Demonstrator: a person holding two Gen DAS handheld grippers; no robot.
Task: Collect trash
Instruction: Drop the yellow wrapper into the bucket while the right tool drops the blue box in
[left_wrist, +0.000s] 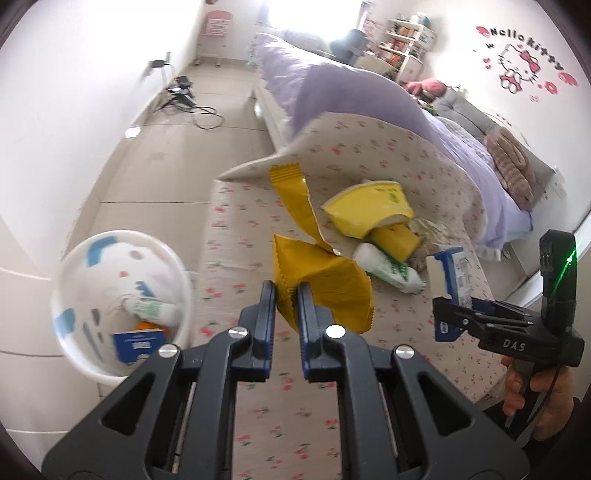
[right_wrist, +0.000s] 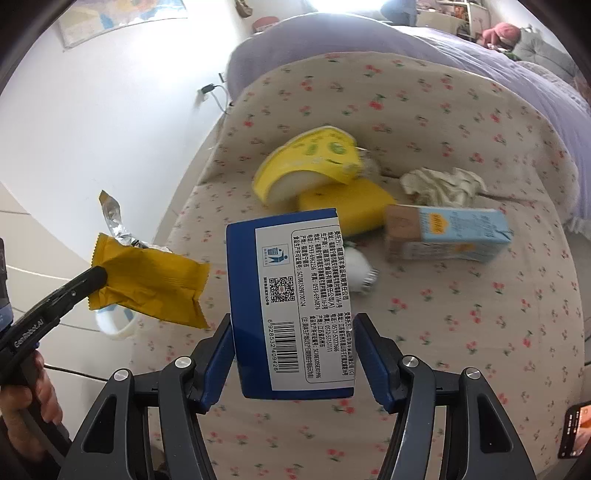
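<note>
left tool (left_wrist: 287, 295) pinches a yellow wrapper (left_wrist: 321, 280) above the bed (left_wrist: 369, 166); right tool (right_wrist: 293, 347) clamps a blue box (right_wrist: 291, 310).

Left gripper (left_wrist: 287, 295) holds a snack wrapper (left_wrist: 321, 280) above the bed (right_wrist: 461, 314); right gripper (right_wrist: 293, 325) holds a box (right_wrist: 291, 306) to its right. Trash bin (left_wrist: 118, 306) stands on the floor, left of the bed, with a packet and a box in it. On the bed behind both: paper bowl (right_wrist: 314, 162), carton (right_wrist: 447, 236), crumpled tissue (right_wrist: 439, 184)
</note>
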